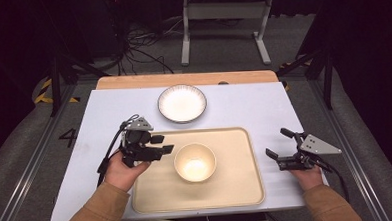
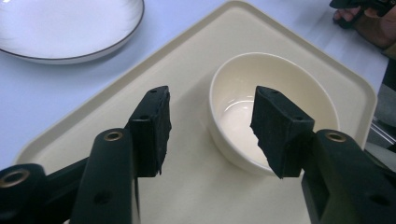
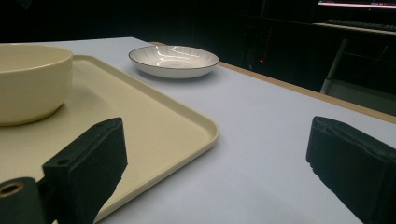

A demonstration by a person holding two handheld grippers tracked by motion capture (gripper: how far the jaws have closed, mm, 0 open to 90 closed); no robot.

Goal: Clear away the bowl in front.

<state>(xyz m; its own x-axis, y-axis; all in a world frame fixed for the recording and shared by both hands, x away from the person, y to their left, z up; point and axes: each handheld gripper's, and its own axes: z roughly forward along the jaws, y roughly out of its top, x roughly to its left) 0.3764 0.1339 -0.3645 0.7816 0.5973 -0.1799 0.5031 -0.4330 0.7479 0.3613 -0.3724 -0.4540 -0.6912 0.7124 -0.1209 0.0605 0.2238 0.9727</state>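
A cream bowl [image 1: 195, 162] sits empty in the middle of a beige tray [image 1: 237, 189]. My left gripper [image 1: 163, 144] hovers open over the tray's left edge, pointing at the bowl [image 2: 275, 100] from a short distance; nothing is between its pads [image 2: 152, 128]. My right gripper [image 1: 276, 144] rests open on the table just right of the tray, jaws spread wide and empty. From that gripper's view the tray's corner [image 3: 196, 126] lies ahead, with the bowl [image 3: 28, 79] at the left.
A white plate with a dark rim [image 1: 182, 103] lies on the white table [image 1: 109, 119] beyond the tray, also seen as the plate [image 2: 65, 28] and the plate [image 3: 173, 59]. A wooden strip [image 1: 182, 79] runs along the far edge. Cables and a stand lie beyond.
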